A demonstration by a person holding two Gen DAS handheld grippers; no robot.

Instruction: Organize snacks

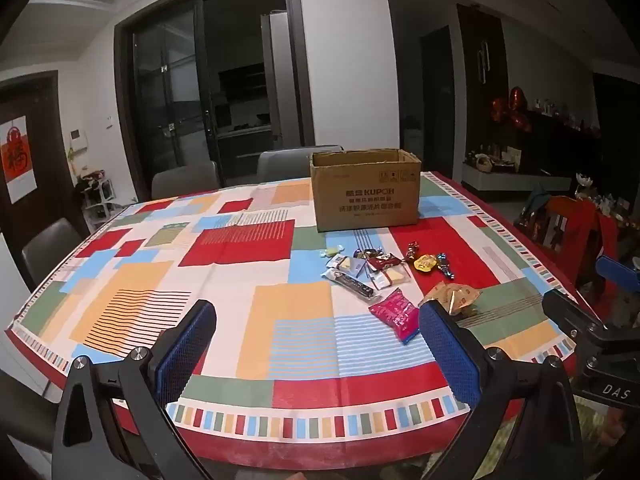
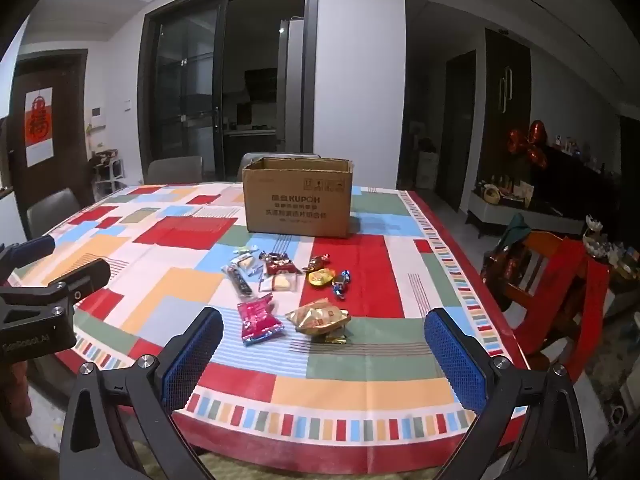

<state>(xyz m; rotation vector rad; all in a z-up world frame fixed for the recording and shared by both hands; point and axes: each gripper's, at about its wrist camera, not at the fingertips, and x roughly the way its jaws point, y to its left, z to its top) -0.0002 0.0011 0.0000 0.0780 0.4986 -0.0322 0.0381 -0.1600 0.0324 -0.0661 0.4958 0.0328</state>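
Note:
An open brown cardboard box stands at the far side of the table. Before it lie several snacks: a pink packet, a golden crinkled bag, a black bar, a red wrapper, a yellow candy and a blue foil candy. My left gripper hovers open over the near table edge, nothing between its blue pads. My right gripper is open too, short of the golden bag.
A patterned tablecloth covers the table. Grey chairs stand behind and left. A red wooden chair is at the right. The other gripper shows at each view's side.

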